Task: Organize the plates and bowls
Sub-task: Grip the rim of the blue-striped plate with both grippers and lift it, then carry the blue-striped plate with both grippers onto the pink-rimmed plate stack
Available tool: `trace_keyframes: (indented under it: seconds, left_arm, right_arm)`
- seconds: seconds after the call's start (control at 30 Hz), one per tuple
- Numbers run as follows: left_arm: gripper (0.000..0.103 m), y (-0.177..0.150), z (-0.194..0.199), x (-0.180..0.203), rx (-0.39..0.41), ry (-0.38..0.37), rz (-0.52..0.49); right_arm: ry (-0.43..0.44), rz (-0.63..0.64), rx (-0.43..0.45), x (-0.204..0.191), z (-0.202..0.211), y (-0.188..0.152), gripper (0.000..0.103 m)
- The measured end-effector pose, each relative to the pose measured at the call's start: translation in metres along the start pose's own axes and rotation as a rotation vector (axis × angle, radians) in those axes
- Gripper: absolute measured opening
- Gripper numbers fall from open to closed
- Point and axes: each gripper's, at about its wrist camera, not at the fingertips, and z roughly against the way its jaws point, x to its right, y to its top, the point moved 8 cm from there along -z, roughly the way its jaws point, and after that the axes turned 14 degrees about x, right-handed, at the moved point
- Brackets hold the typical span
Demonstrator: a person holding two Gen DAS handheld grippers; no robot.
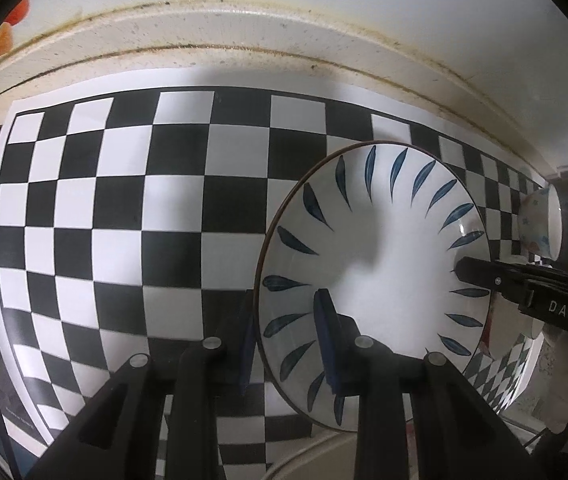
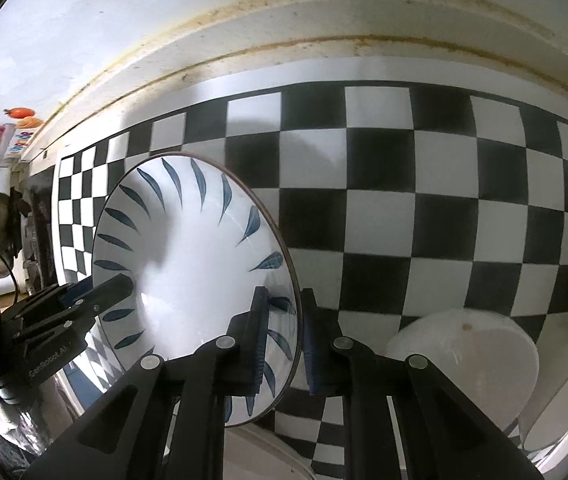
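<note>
Two tongs grip plate (image 1: 380, 248); right view: white bowl (image 2: 468, 356).

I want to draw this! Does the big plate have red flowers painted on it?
No, the big plate is white with dark blue leaf shapes fanning out all around its rim, and no red flowers show anywhere on it.

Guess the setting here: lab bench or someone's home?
Probably a home kitchen counter, set up for recording. A leaf-patterned plate and white dishes sit by a stained wall edge; a checkerboard sheet covers the counter; fruit stickers are on the wall.
</note>
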Motion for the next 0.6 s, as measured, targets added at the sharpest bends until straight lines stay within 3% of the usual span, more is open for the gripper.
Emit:
trace_keyframes:
  seconds: [0.3, 0.6]
  left_arm:
    - [0.025, -0.011, 0.038, -0.006, 0.039, -0.022, -0.012]
    - [0.025, -0.050, 0.075, -0.008, 0.065, -0.044, -0.024]
  right_arm:
    - [0.029, 0.028, 0.037, -0.014, 0.035, -0.027, 0.016]
    - [0.051, 0.036, 0.064, -0.021, 0.065, -0.079, 0.016]
